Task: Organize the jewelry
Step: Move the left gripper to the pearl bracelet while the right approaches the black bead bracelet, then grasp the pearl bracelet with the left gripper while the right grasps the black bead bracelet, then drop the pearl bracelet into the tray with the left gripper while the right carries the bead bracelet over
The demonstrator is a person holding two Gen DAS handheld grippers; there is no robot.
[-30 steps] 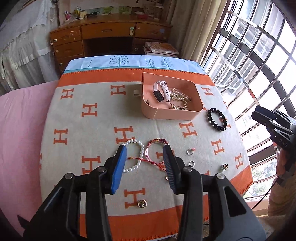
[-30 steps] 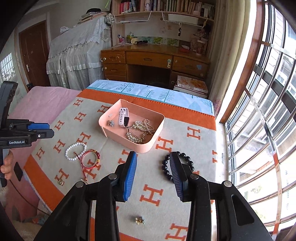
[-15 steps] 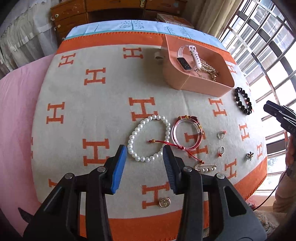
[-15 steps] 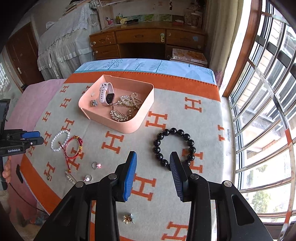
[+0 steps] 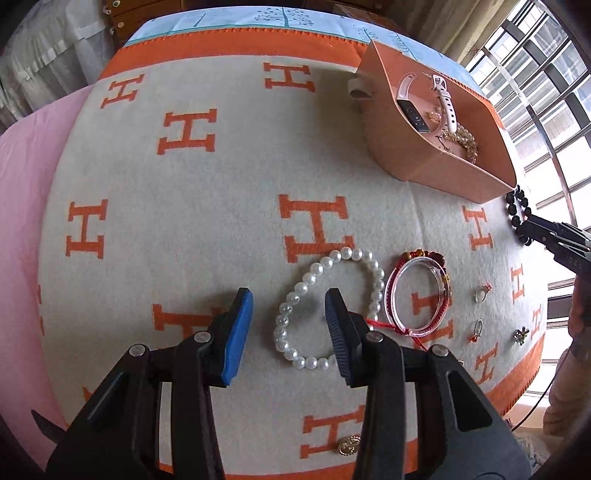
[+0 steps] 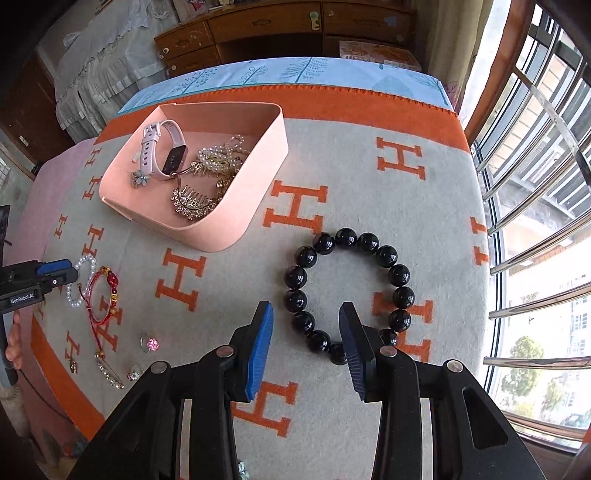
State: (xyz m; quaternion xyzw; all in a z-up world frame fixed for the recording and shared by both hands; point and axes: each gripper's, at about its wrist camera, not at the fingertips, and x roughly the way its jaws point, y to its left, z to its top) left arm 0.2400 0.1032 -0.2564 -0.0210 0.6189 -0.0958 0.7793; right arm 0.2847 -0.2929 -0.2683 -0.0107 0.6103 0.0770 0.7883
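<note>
A white pearl bracelet (image 5: 300, 286) lies on the H-patterned blanket (image 5: 221, 221). My left gripper (image 5: 288, 306) hangs just above it, open, with the bracelet's left side between the blue pads, untouched. Beside it lies a red-corded bangle (image 5: 421, 258). A black bead bracelet (image 6: 384, 254) lies further right; my right gripper (image 6: 306, 314) is open over its lower left beads, with no pad pressing on them. A pink tray (image 6: 251, 199) behind holds a watch (image 6: 162, 155) and gold pieces.
Two rings (image 5: 482, 291), a flower brooch (image 5: 521, 336) and a gold button (image 5: 349, 445) lie near the blanket's front edge. A bar pin (image 6: 109, 373) lies there too. A barred window (image 6: 535, 258) stands at the right, a wooden desk (image 6: 258, 29) behind.
Both grippers have come down toward the blanket and tilted more steeply. The left now straddles the pearl bracelet, the right the black one. Jaw gaps are unchanged.
</note>
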